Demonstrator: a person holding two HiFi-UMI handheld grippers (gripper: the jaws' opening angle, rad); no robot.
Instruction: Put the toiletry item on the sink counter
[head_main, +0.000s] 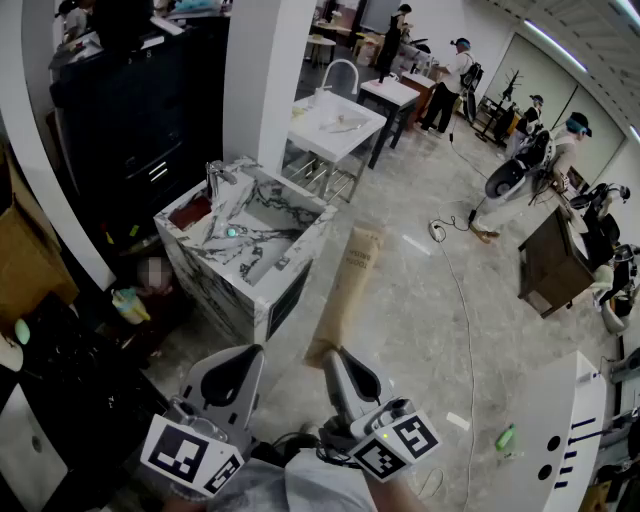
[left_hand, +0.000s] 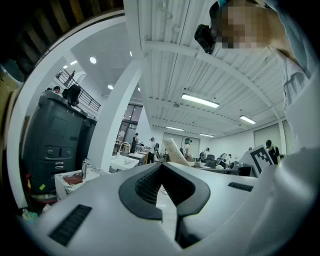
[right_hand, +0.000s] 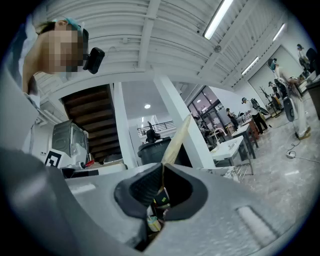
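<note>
The toiletry item (head_main: 347, 290) is a long, flat tan pack. My right gripper (head_main: 335, 357) is shut on its lower end and holds it upright and leaning right. In the right gripper view the item (right_hand: 178, 142) shows edge-on, rising out from between the closed jaws. The left gripper view catches the item (left_hand: 173, 150) too. The marble sink counter (head_main: 250, 305) with its faucet (head_main: 213, 180) stands on the floor ahead and to the left, well apart from both grippers. My left gripper (head_main: 240, 368) is beside the right one, shut with nothing in it.
A white pillar (head_main: 265, 80) and a dark cabinet (head_main: 130, 120) rise behind the sink. A white table (head_main: 335, 125) stands beyond it. A cable (head_main: 455, 290) trails over the floor to the right, near a dark wooden unit (head_main: 550, 265). Several people stand at the back.
</note>
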